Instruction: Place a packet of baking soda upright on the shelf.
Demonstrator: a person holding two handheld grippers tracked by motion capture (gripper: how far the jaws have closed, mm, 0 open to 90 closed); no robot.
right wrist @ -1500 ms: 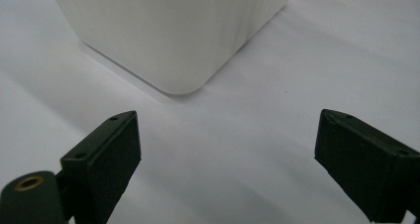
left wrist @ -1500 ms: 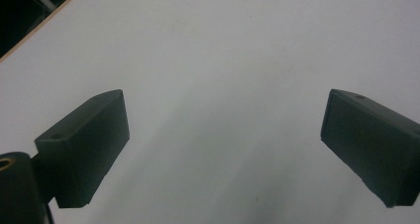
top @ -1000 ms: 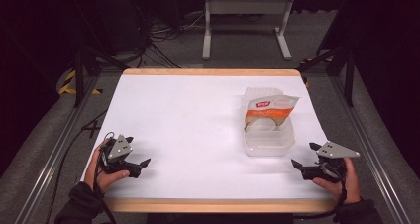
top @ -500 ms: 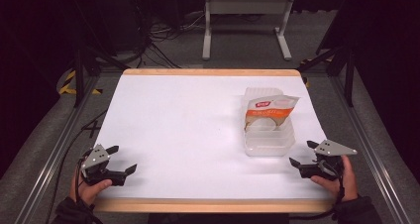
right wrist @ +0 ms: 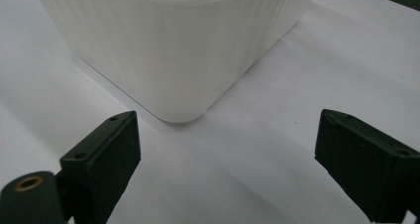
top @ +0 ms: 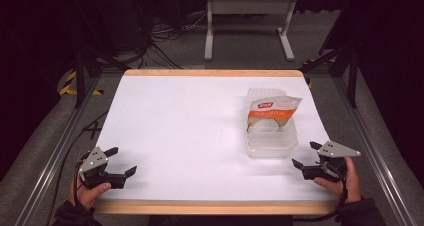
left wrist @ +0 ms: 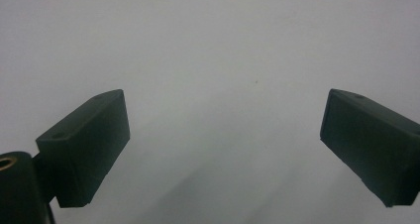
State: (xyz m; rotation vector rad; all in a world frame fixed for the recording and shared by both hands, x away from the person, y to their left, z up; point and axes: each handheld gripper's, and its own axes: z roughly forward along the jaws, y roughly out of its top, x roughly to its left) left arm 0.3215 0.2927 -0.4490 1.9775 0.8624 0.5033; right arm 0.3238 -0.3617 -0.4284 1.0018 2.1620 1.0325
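Jaws of the left gripper (top: 121,162) stand wide apart, gripping nothing, over the white table (top: 190,131). Right gripper (top: 304,155) jaws likewise spread wide and empty, just beside the plastic tub (top: 271,141), not touching it.

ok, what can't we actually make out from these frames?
- Print on the pouch: too small to read in the high view.
- Inside of the clear tub: the pouch covers it in the high view; the right gripper view cuts off its top edge.
- Left gripper: its own view is blurred, bare white table, with no landmarks.
- Right gripper: open near the tub's corner; that view is too close to show the rest of the tub.
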